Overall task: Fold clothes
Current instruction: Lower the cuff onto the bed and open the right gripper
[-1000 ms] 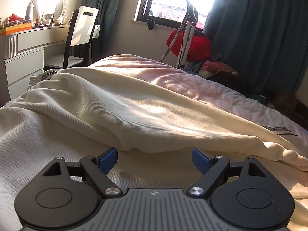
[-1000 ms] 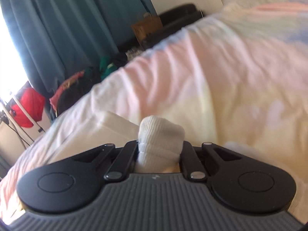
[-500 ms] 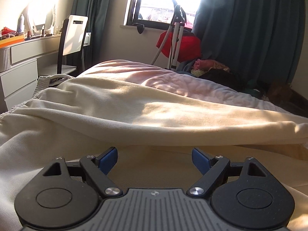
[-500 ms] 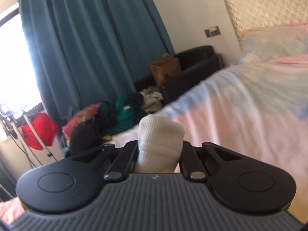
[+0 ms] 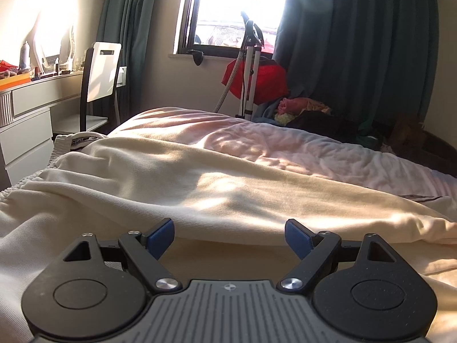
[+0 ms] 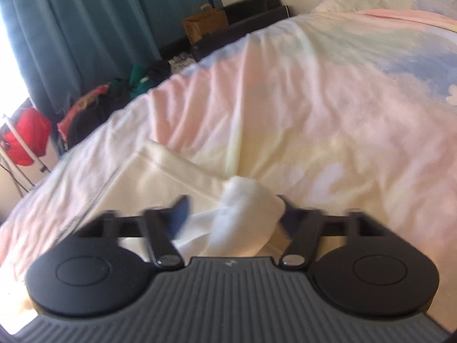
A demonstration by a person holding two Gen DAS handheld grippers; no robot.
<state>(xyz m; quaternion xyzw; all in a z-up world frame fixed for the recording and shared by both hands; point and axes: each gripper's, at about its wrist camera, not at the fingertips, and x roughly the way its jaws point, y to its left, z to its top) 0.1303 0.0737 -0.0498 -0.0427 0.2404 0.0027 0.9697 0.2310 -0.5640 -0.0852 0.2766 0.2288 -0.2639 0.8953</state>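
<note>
a: while the cream garment (image 5: pixel 200 188) lies on the bed (image 6: pixel 328 108), which step?

b: mid-fold. right tool (image 6: pixel 232 214), jaws parted, looks to be letting go its cuff (image 6: pixel 248 208) (blurred); left tool (image 5: pixel 228 234) gapes empty. next: grip the folded edge.

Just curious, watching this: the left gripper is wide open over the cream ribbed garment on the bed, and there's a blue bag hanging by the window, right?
Nearly. The left gripper is open over the cream ribbed garment, but the left wrist view shows the bag by the window is red, not blue.
</note>
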